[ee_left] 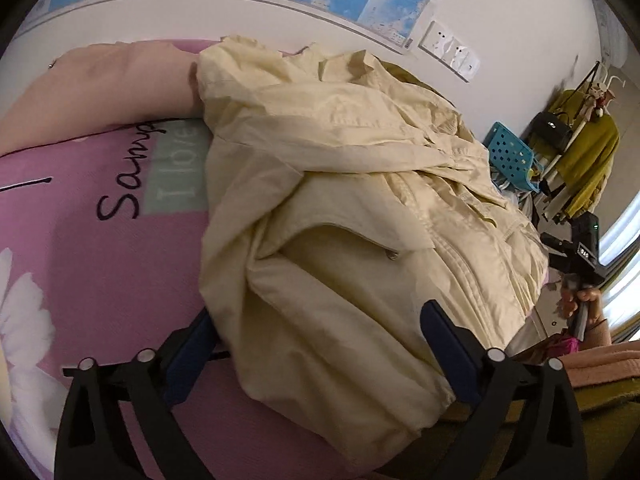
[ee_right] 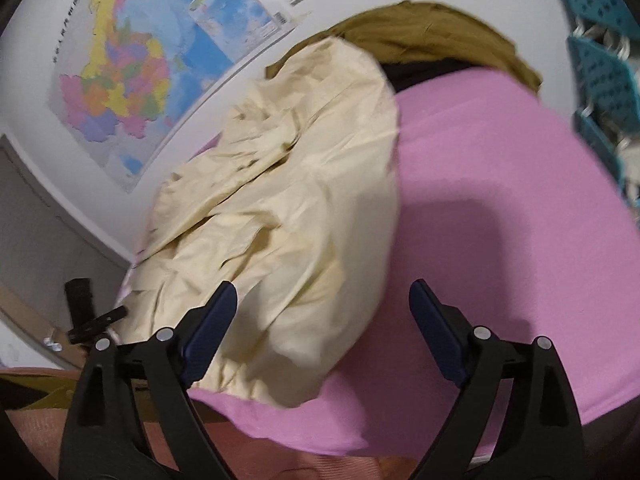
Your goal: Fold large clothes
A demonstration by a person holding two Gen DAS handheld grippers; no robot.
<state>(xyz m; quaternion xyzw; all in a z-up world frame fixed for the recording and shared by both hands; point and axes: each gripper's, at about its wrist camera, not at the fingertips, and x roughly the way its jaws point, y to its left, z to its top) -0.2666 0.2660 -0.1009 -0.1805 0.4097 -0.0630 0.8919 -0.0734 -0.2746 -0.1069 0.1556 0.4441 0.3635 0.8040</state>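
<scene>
Left tongs [ee_left: 316, 332]: spread wide over the near hem of the jacket, gripping nothing; one blue pad sits over the pink sheet, the other over the cloth.
Right tongs [ee_right: 322, 308]: also wide apart and empty; the left pad lies over the jacket's edge, the right pad over bare sheet.
Jacket [ee_left: 360, 208]: cream, crumpled, bunched in a heap on the bed.
Bed sheet [ee_right: 480, 200]: pink, printed with white flowers and lettering, covering the bed under the jacket.
Pillow [ee_left: 100, 84]: peach, at the far end of the bed, touching the jacket.
Olive cloth [ee_right: 432, 36]: lies beyond the jacket by the wall.
Wall [ee_left: 500, 20]: white, carrying a coloured map [ee_right: 120, 80] and a row of sockets [ee_left: 450, 50].
Basket [ee_left: 512, 156]: blue, perforated, beside the bed.
Rack [ee_left: 584, 152]: holds a mustard garment and a black bag.
</scene>
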